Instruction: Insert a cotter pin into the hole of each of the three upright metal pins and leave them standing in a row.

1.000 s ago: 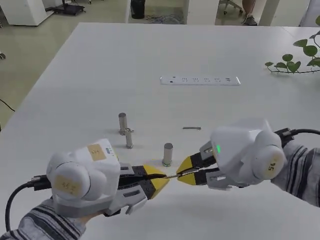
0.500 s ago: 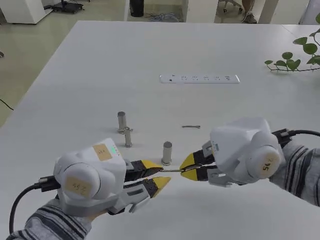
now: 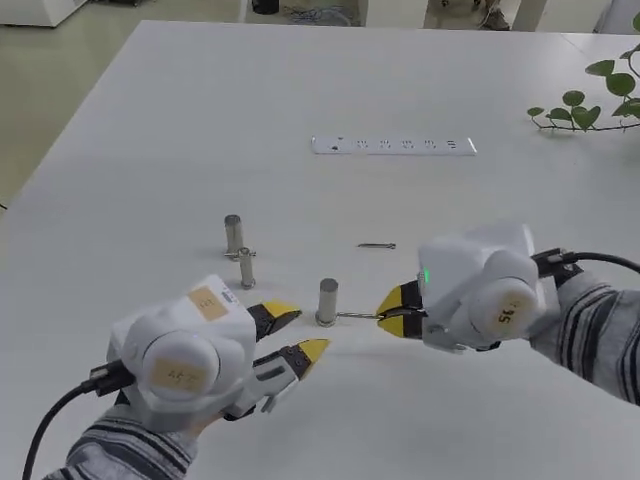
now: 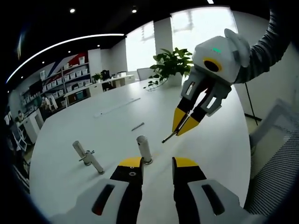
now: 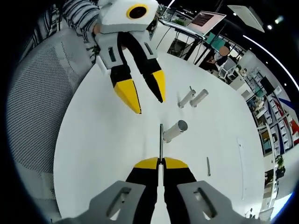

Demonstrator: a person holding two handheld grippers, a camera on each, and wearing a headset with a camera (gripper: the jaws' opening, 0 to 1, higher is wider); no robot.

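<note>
Cotter pin (image 3: 357, 315) is pinched by its rear end in the right gripper (image 3: 386, 312). The jaws are clamped tight on it, w/ the shaft level and pointing at the near pin (image 3: 327, 302). The tip is just beside that pin's lower half, maybe touching; can't tell. The pin's hole can't be made out.

What changed: a sec ago both grippers met in front of the near pin w/ the cotter pin bridged btwn them. Half a sec ago the left jaws had parted off it. Now the left gripper (image 3: 303, 331) sits back, nearer the person than the near pin and to its left, jaws wide, holding nothing. The right gripper has carried the cotter pin up to the near pin's right flank. So the regrip looks done and the insertion approach has begun.

Other pins: the middle pin (image 3: 246, 270), beyond-left of the near pin, seems to carry a fitted cotter pin (image 3: 244, 254) crosswise near its top. The far pin (image 3: 233, 235), further beyond-left, looks bare. A spare cotter pin (image 3: 376, 245) lies flat on the surface (image 3: 300, 100) beyond-right of the near pin. Approx one of three done, second in hand.

Next needs the tip matched to hole height. The near pin stands unbraced, so an off-hole push could topple it.
</note>
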